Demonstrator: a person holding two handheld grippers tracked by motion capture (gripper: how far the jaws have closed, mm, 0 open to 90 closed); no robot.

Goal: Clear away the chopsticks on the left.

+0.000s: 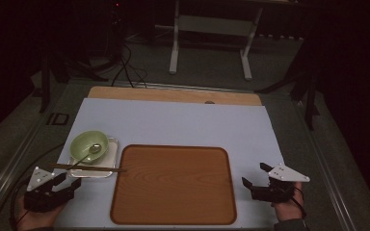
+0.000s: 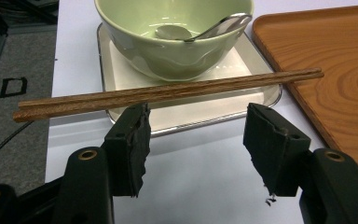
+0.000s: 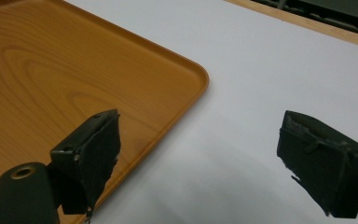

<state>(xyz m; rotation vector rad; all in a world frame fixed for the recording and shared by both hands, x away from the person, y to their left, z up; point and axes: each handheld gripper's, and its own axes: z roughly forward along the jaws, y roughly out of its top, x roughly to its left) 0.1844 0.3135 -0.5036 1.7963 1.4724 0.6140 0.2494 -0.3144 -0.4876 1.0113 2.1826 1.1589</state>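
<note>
High view: left gripper [image 1: 63,185] spread just short of the chopsticks [image 1: 87,167] across the dish [image 1: 111,159] edge; right gripper [image 1: 256,178] spread too, beside the tray [image 1: 173,185].

High view dim and underexposed, room beyond the tabletop [image 1: 173,120] nearly black, while both claw views are brighter with soft overhead light, faint shadows under the left claw [image 2: 193,140], spoon [image 2: 205,29] glare ahead of it, and close black pads slightly soft.
</note>
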